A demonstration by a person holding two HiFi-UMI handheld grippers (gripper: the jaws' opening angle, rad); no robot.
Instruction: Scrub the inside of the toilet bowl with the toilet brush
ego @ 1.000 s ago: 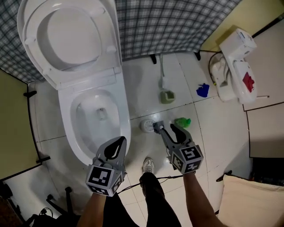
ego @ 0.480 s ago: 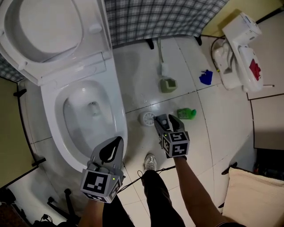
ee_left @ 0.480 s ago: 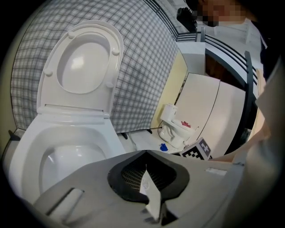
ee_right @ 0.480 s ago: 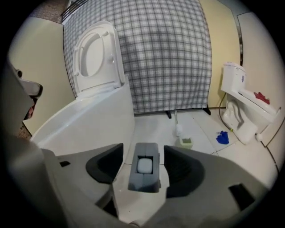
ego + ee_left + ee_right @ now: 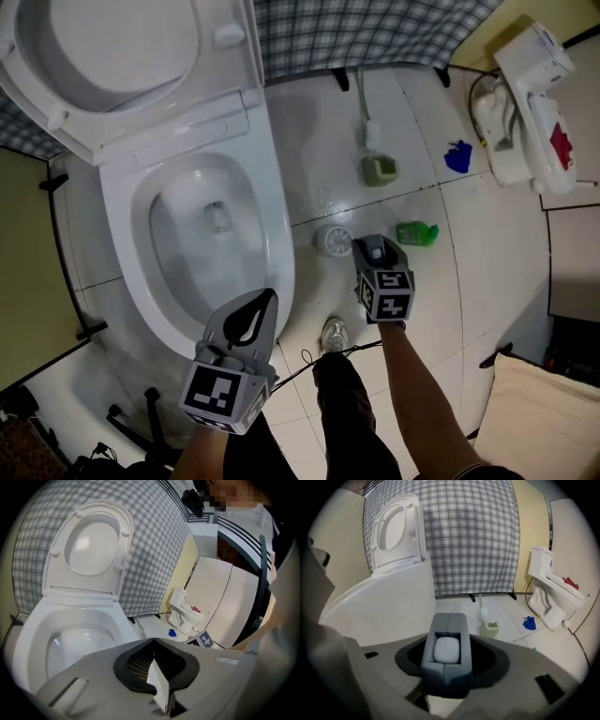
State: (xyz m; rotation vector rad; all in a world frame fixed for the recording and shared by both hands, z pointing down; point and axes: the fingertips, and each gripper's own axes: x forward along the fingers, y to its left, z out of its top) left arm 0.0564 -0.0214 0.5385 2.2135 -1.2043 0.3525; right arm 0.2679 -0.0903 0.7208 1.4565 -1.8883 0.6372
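Our right tongs (image 5: 374, 247), wide but just closing, straddle the grey brush handle (image 5: 445, 673) to lift it. The left tongs (image 5: 265, 298) wait shut near the toilet bowl (image 5: 114, 253).

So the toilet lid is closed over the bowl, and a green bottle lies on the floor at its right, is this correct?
Not quite: the toilet lid stands raised, leaving the bowl open, as the head view shows. The green bottle does lie on the floor at its right.
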